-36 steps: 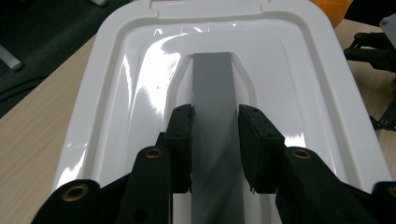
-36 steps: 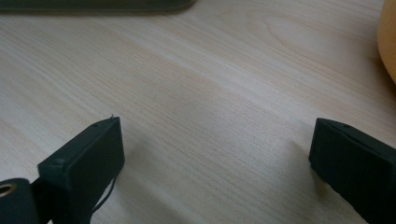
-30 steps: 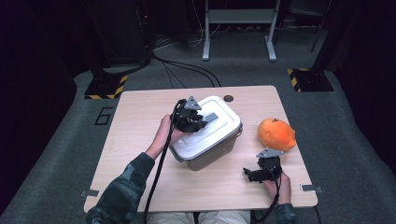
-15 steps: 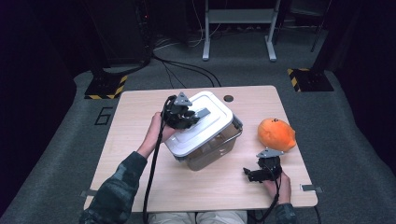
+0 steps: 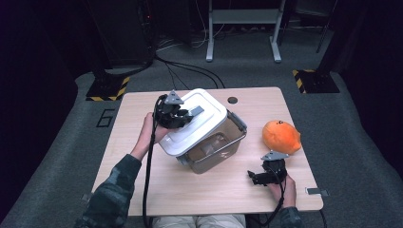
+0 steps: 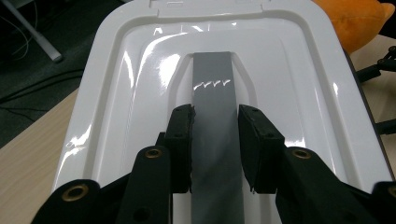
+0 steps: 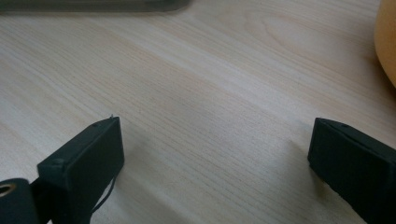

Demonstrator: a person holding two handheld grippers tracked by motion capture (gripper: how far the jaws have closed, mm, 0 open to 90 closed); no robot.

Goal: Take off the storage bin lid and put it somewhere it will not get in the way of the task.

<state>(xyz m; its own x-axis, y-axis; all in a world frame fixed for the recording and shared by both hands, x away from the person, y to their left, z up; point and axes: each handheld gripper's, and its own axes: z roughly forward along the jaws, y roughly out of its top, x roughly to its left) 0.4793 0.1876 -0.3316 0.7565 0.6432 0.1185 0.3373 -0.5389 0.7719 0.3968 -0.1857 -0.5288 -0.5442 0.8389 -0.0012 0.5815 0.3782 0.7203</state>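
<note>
Grey handle (image 6: 212, 93) clamped by left tool (image 6: 215, 140); right tool (image 7: 215, 154) wide open.

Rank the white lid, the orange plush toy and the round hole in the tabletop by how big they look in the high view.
1. White lid, held tilted by the left gripper on its grey handle; being raised toward the camera may enlarge it slightly.
2. Orange plush toy.
3. Round hole, clearly the smallest.

The lid (image 5: 194, 122) hides most of the bin's (image 5: 216, 151) inside, which seems empty.
</note>
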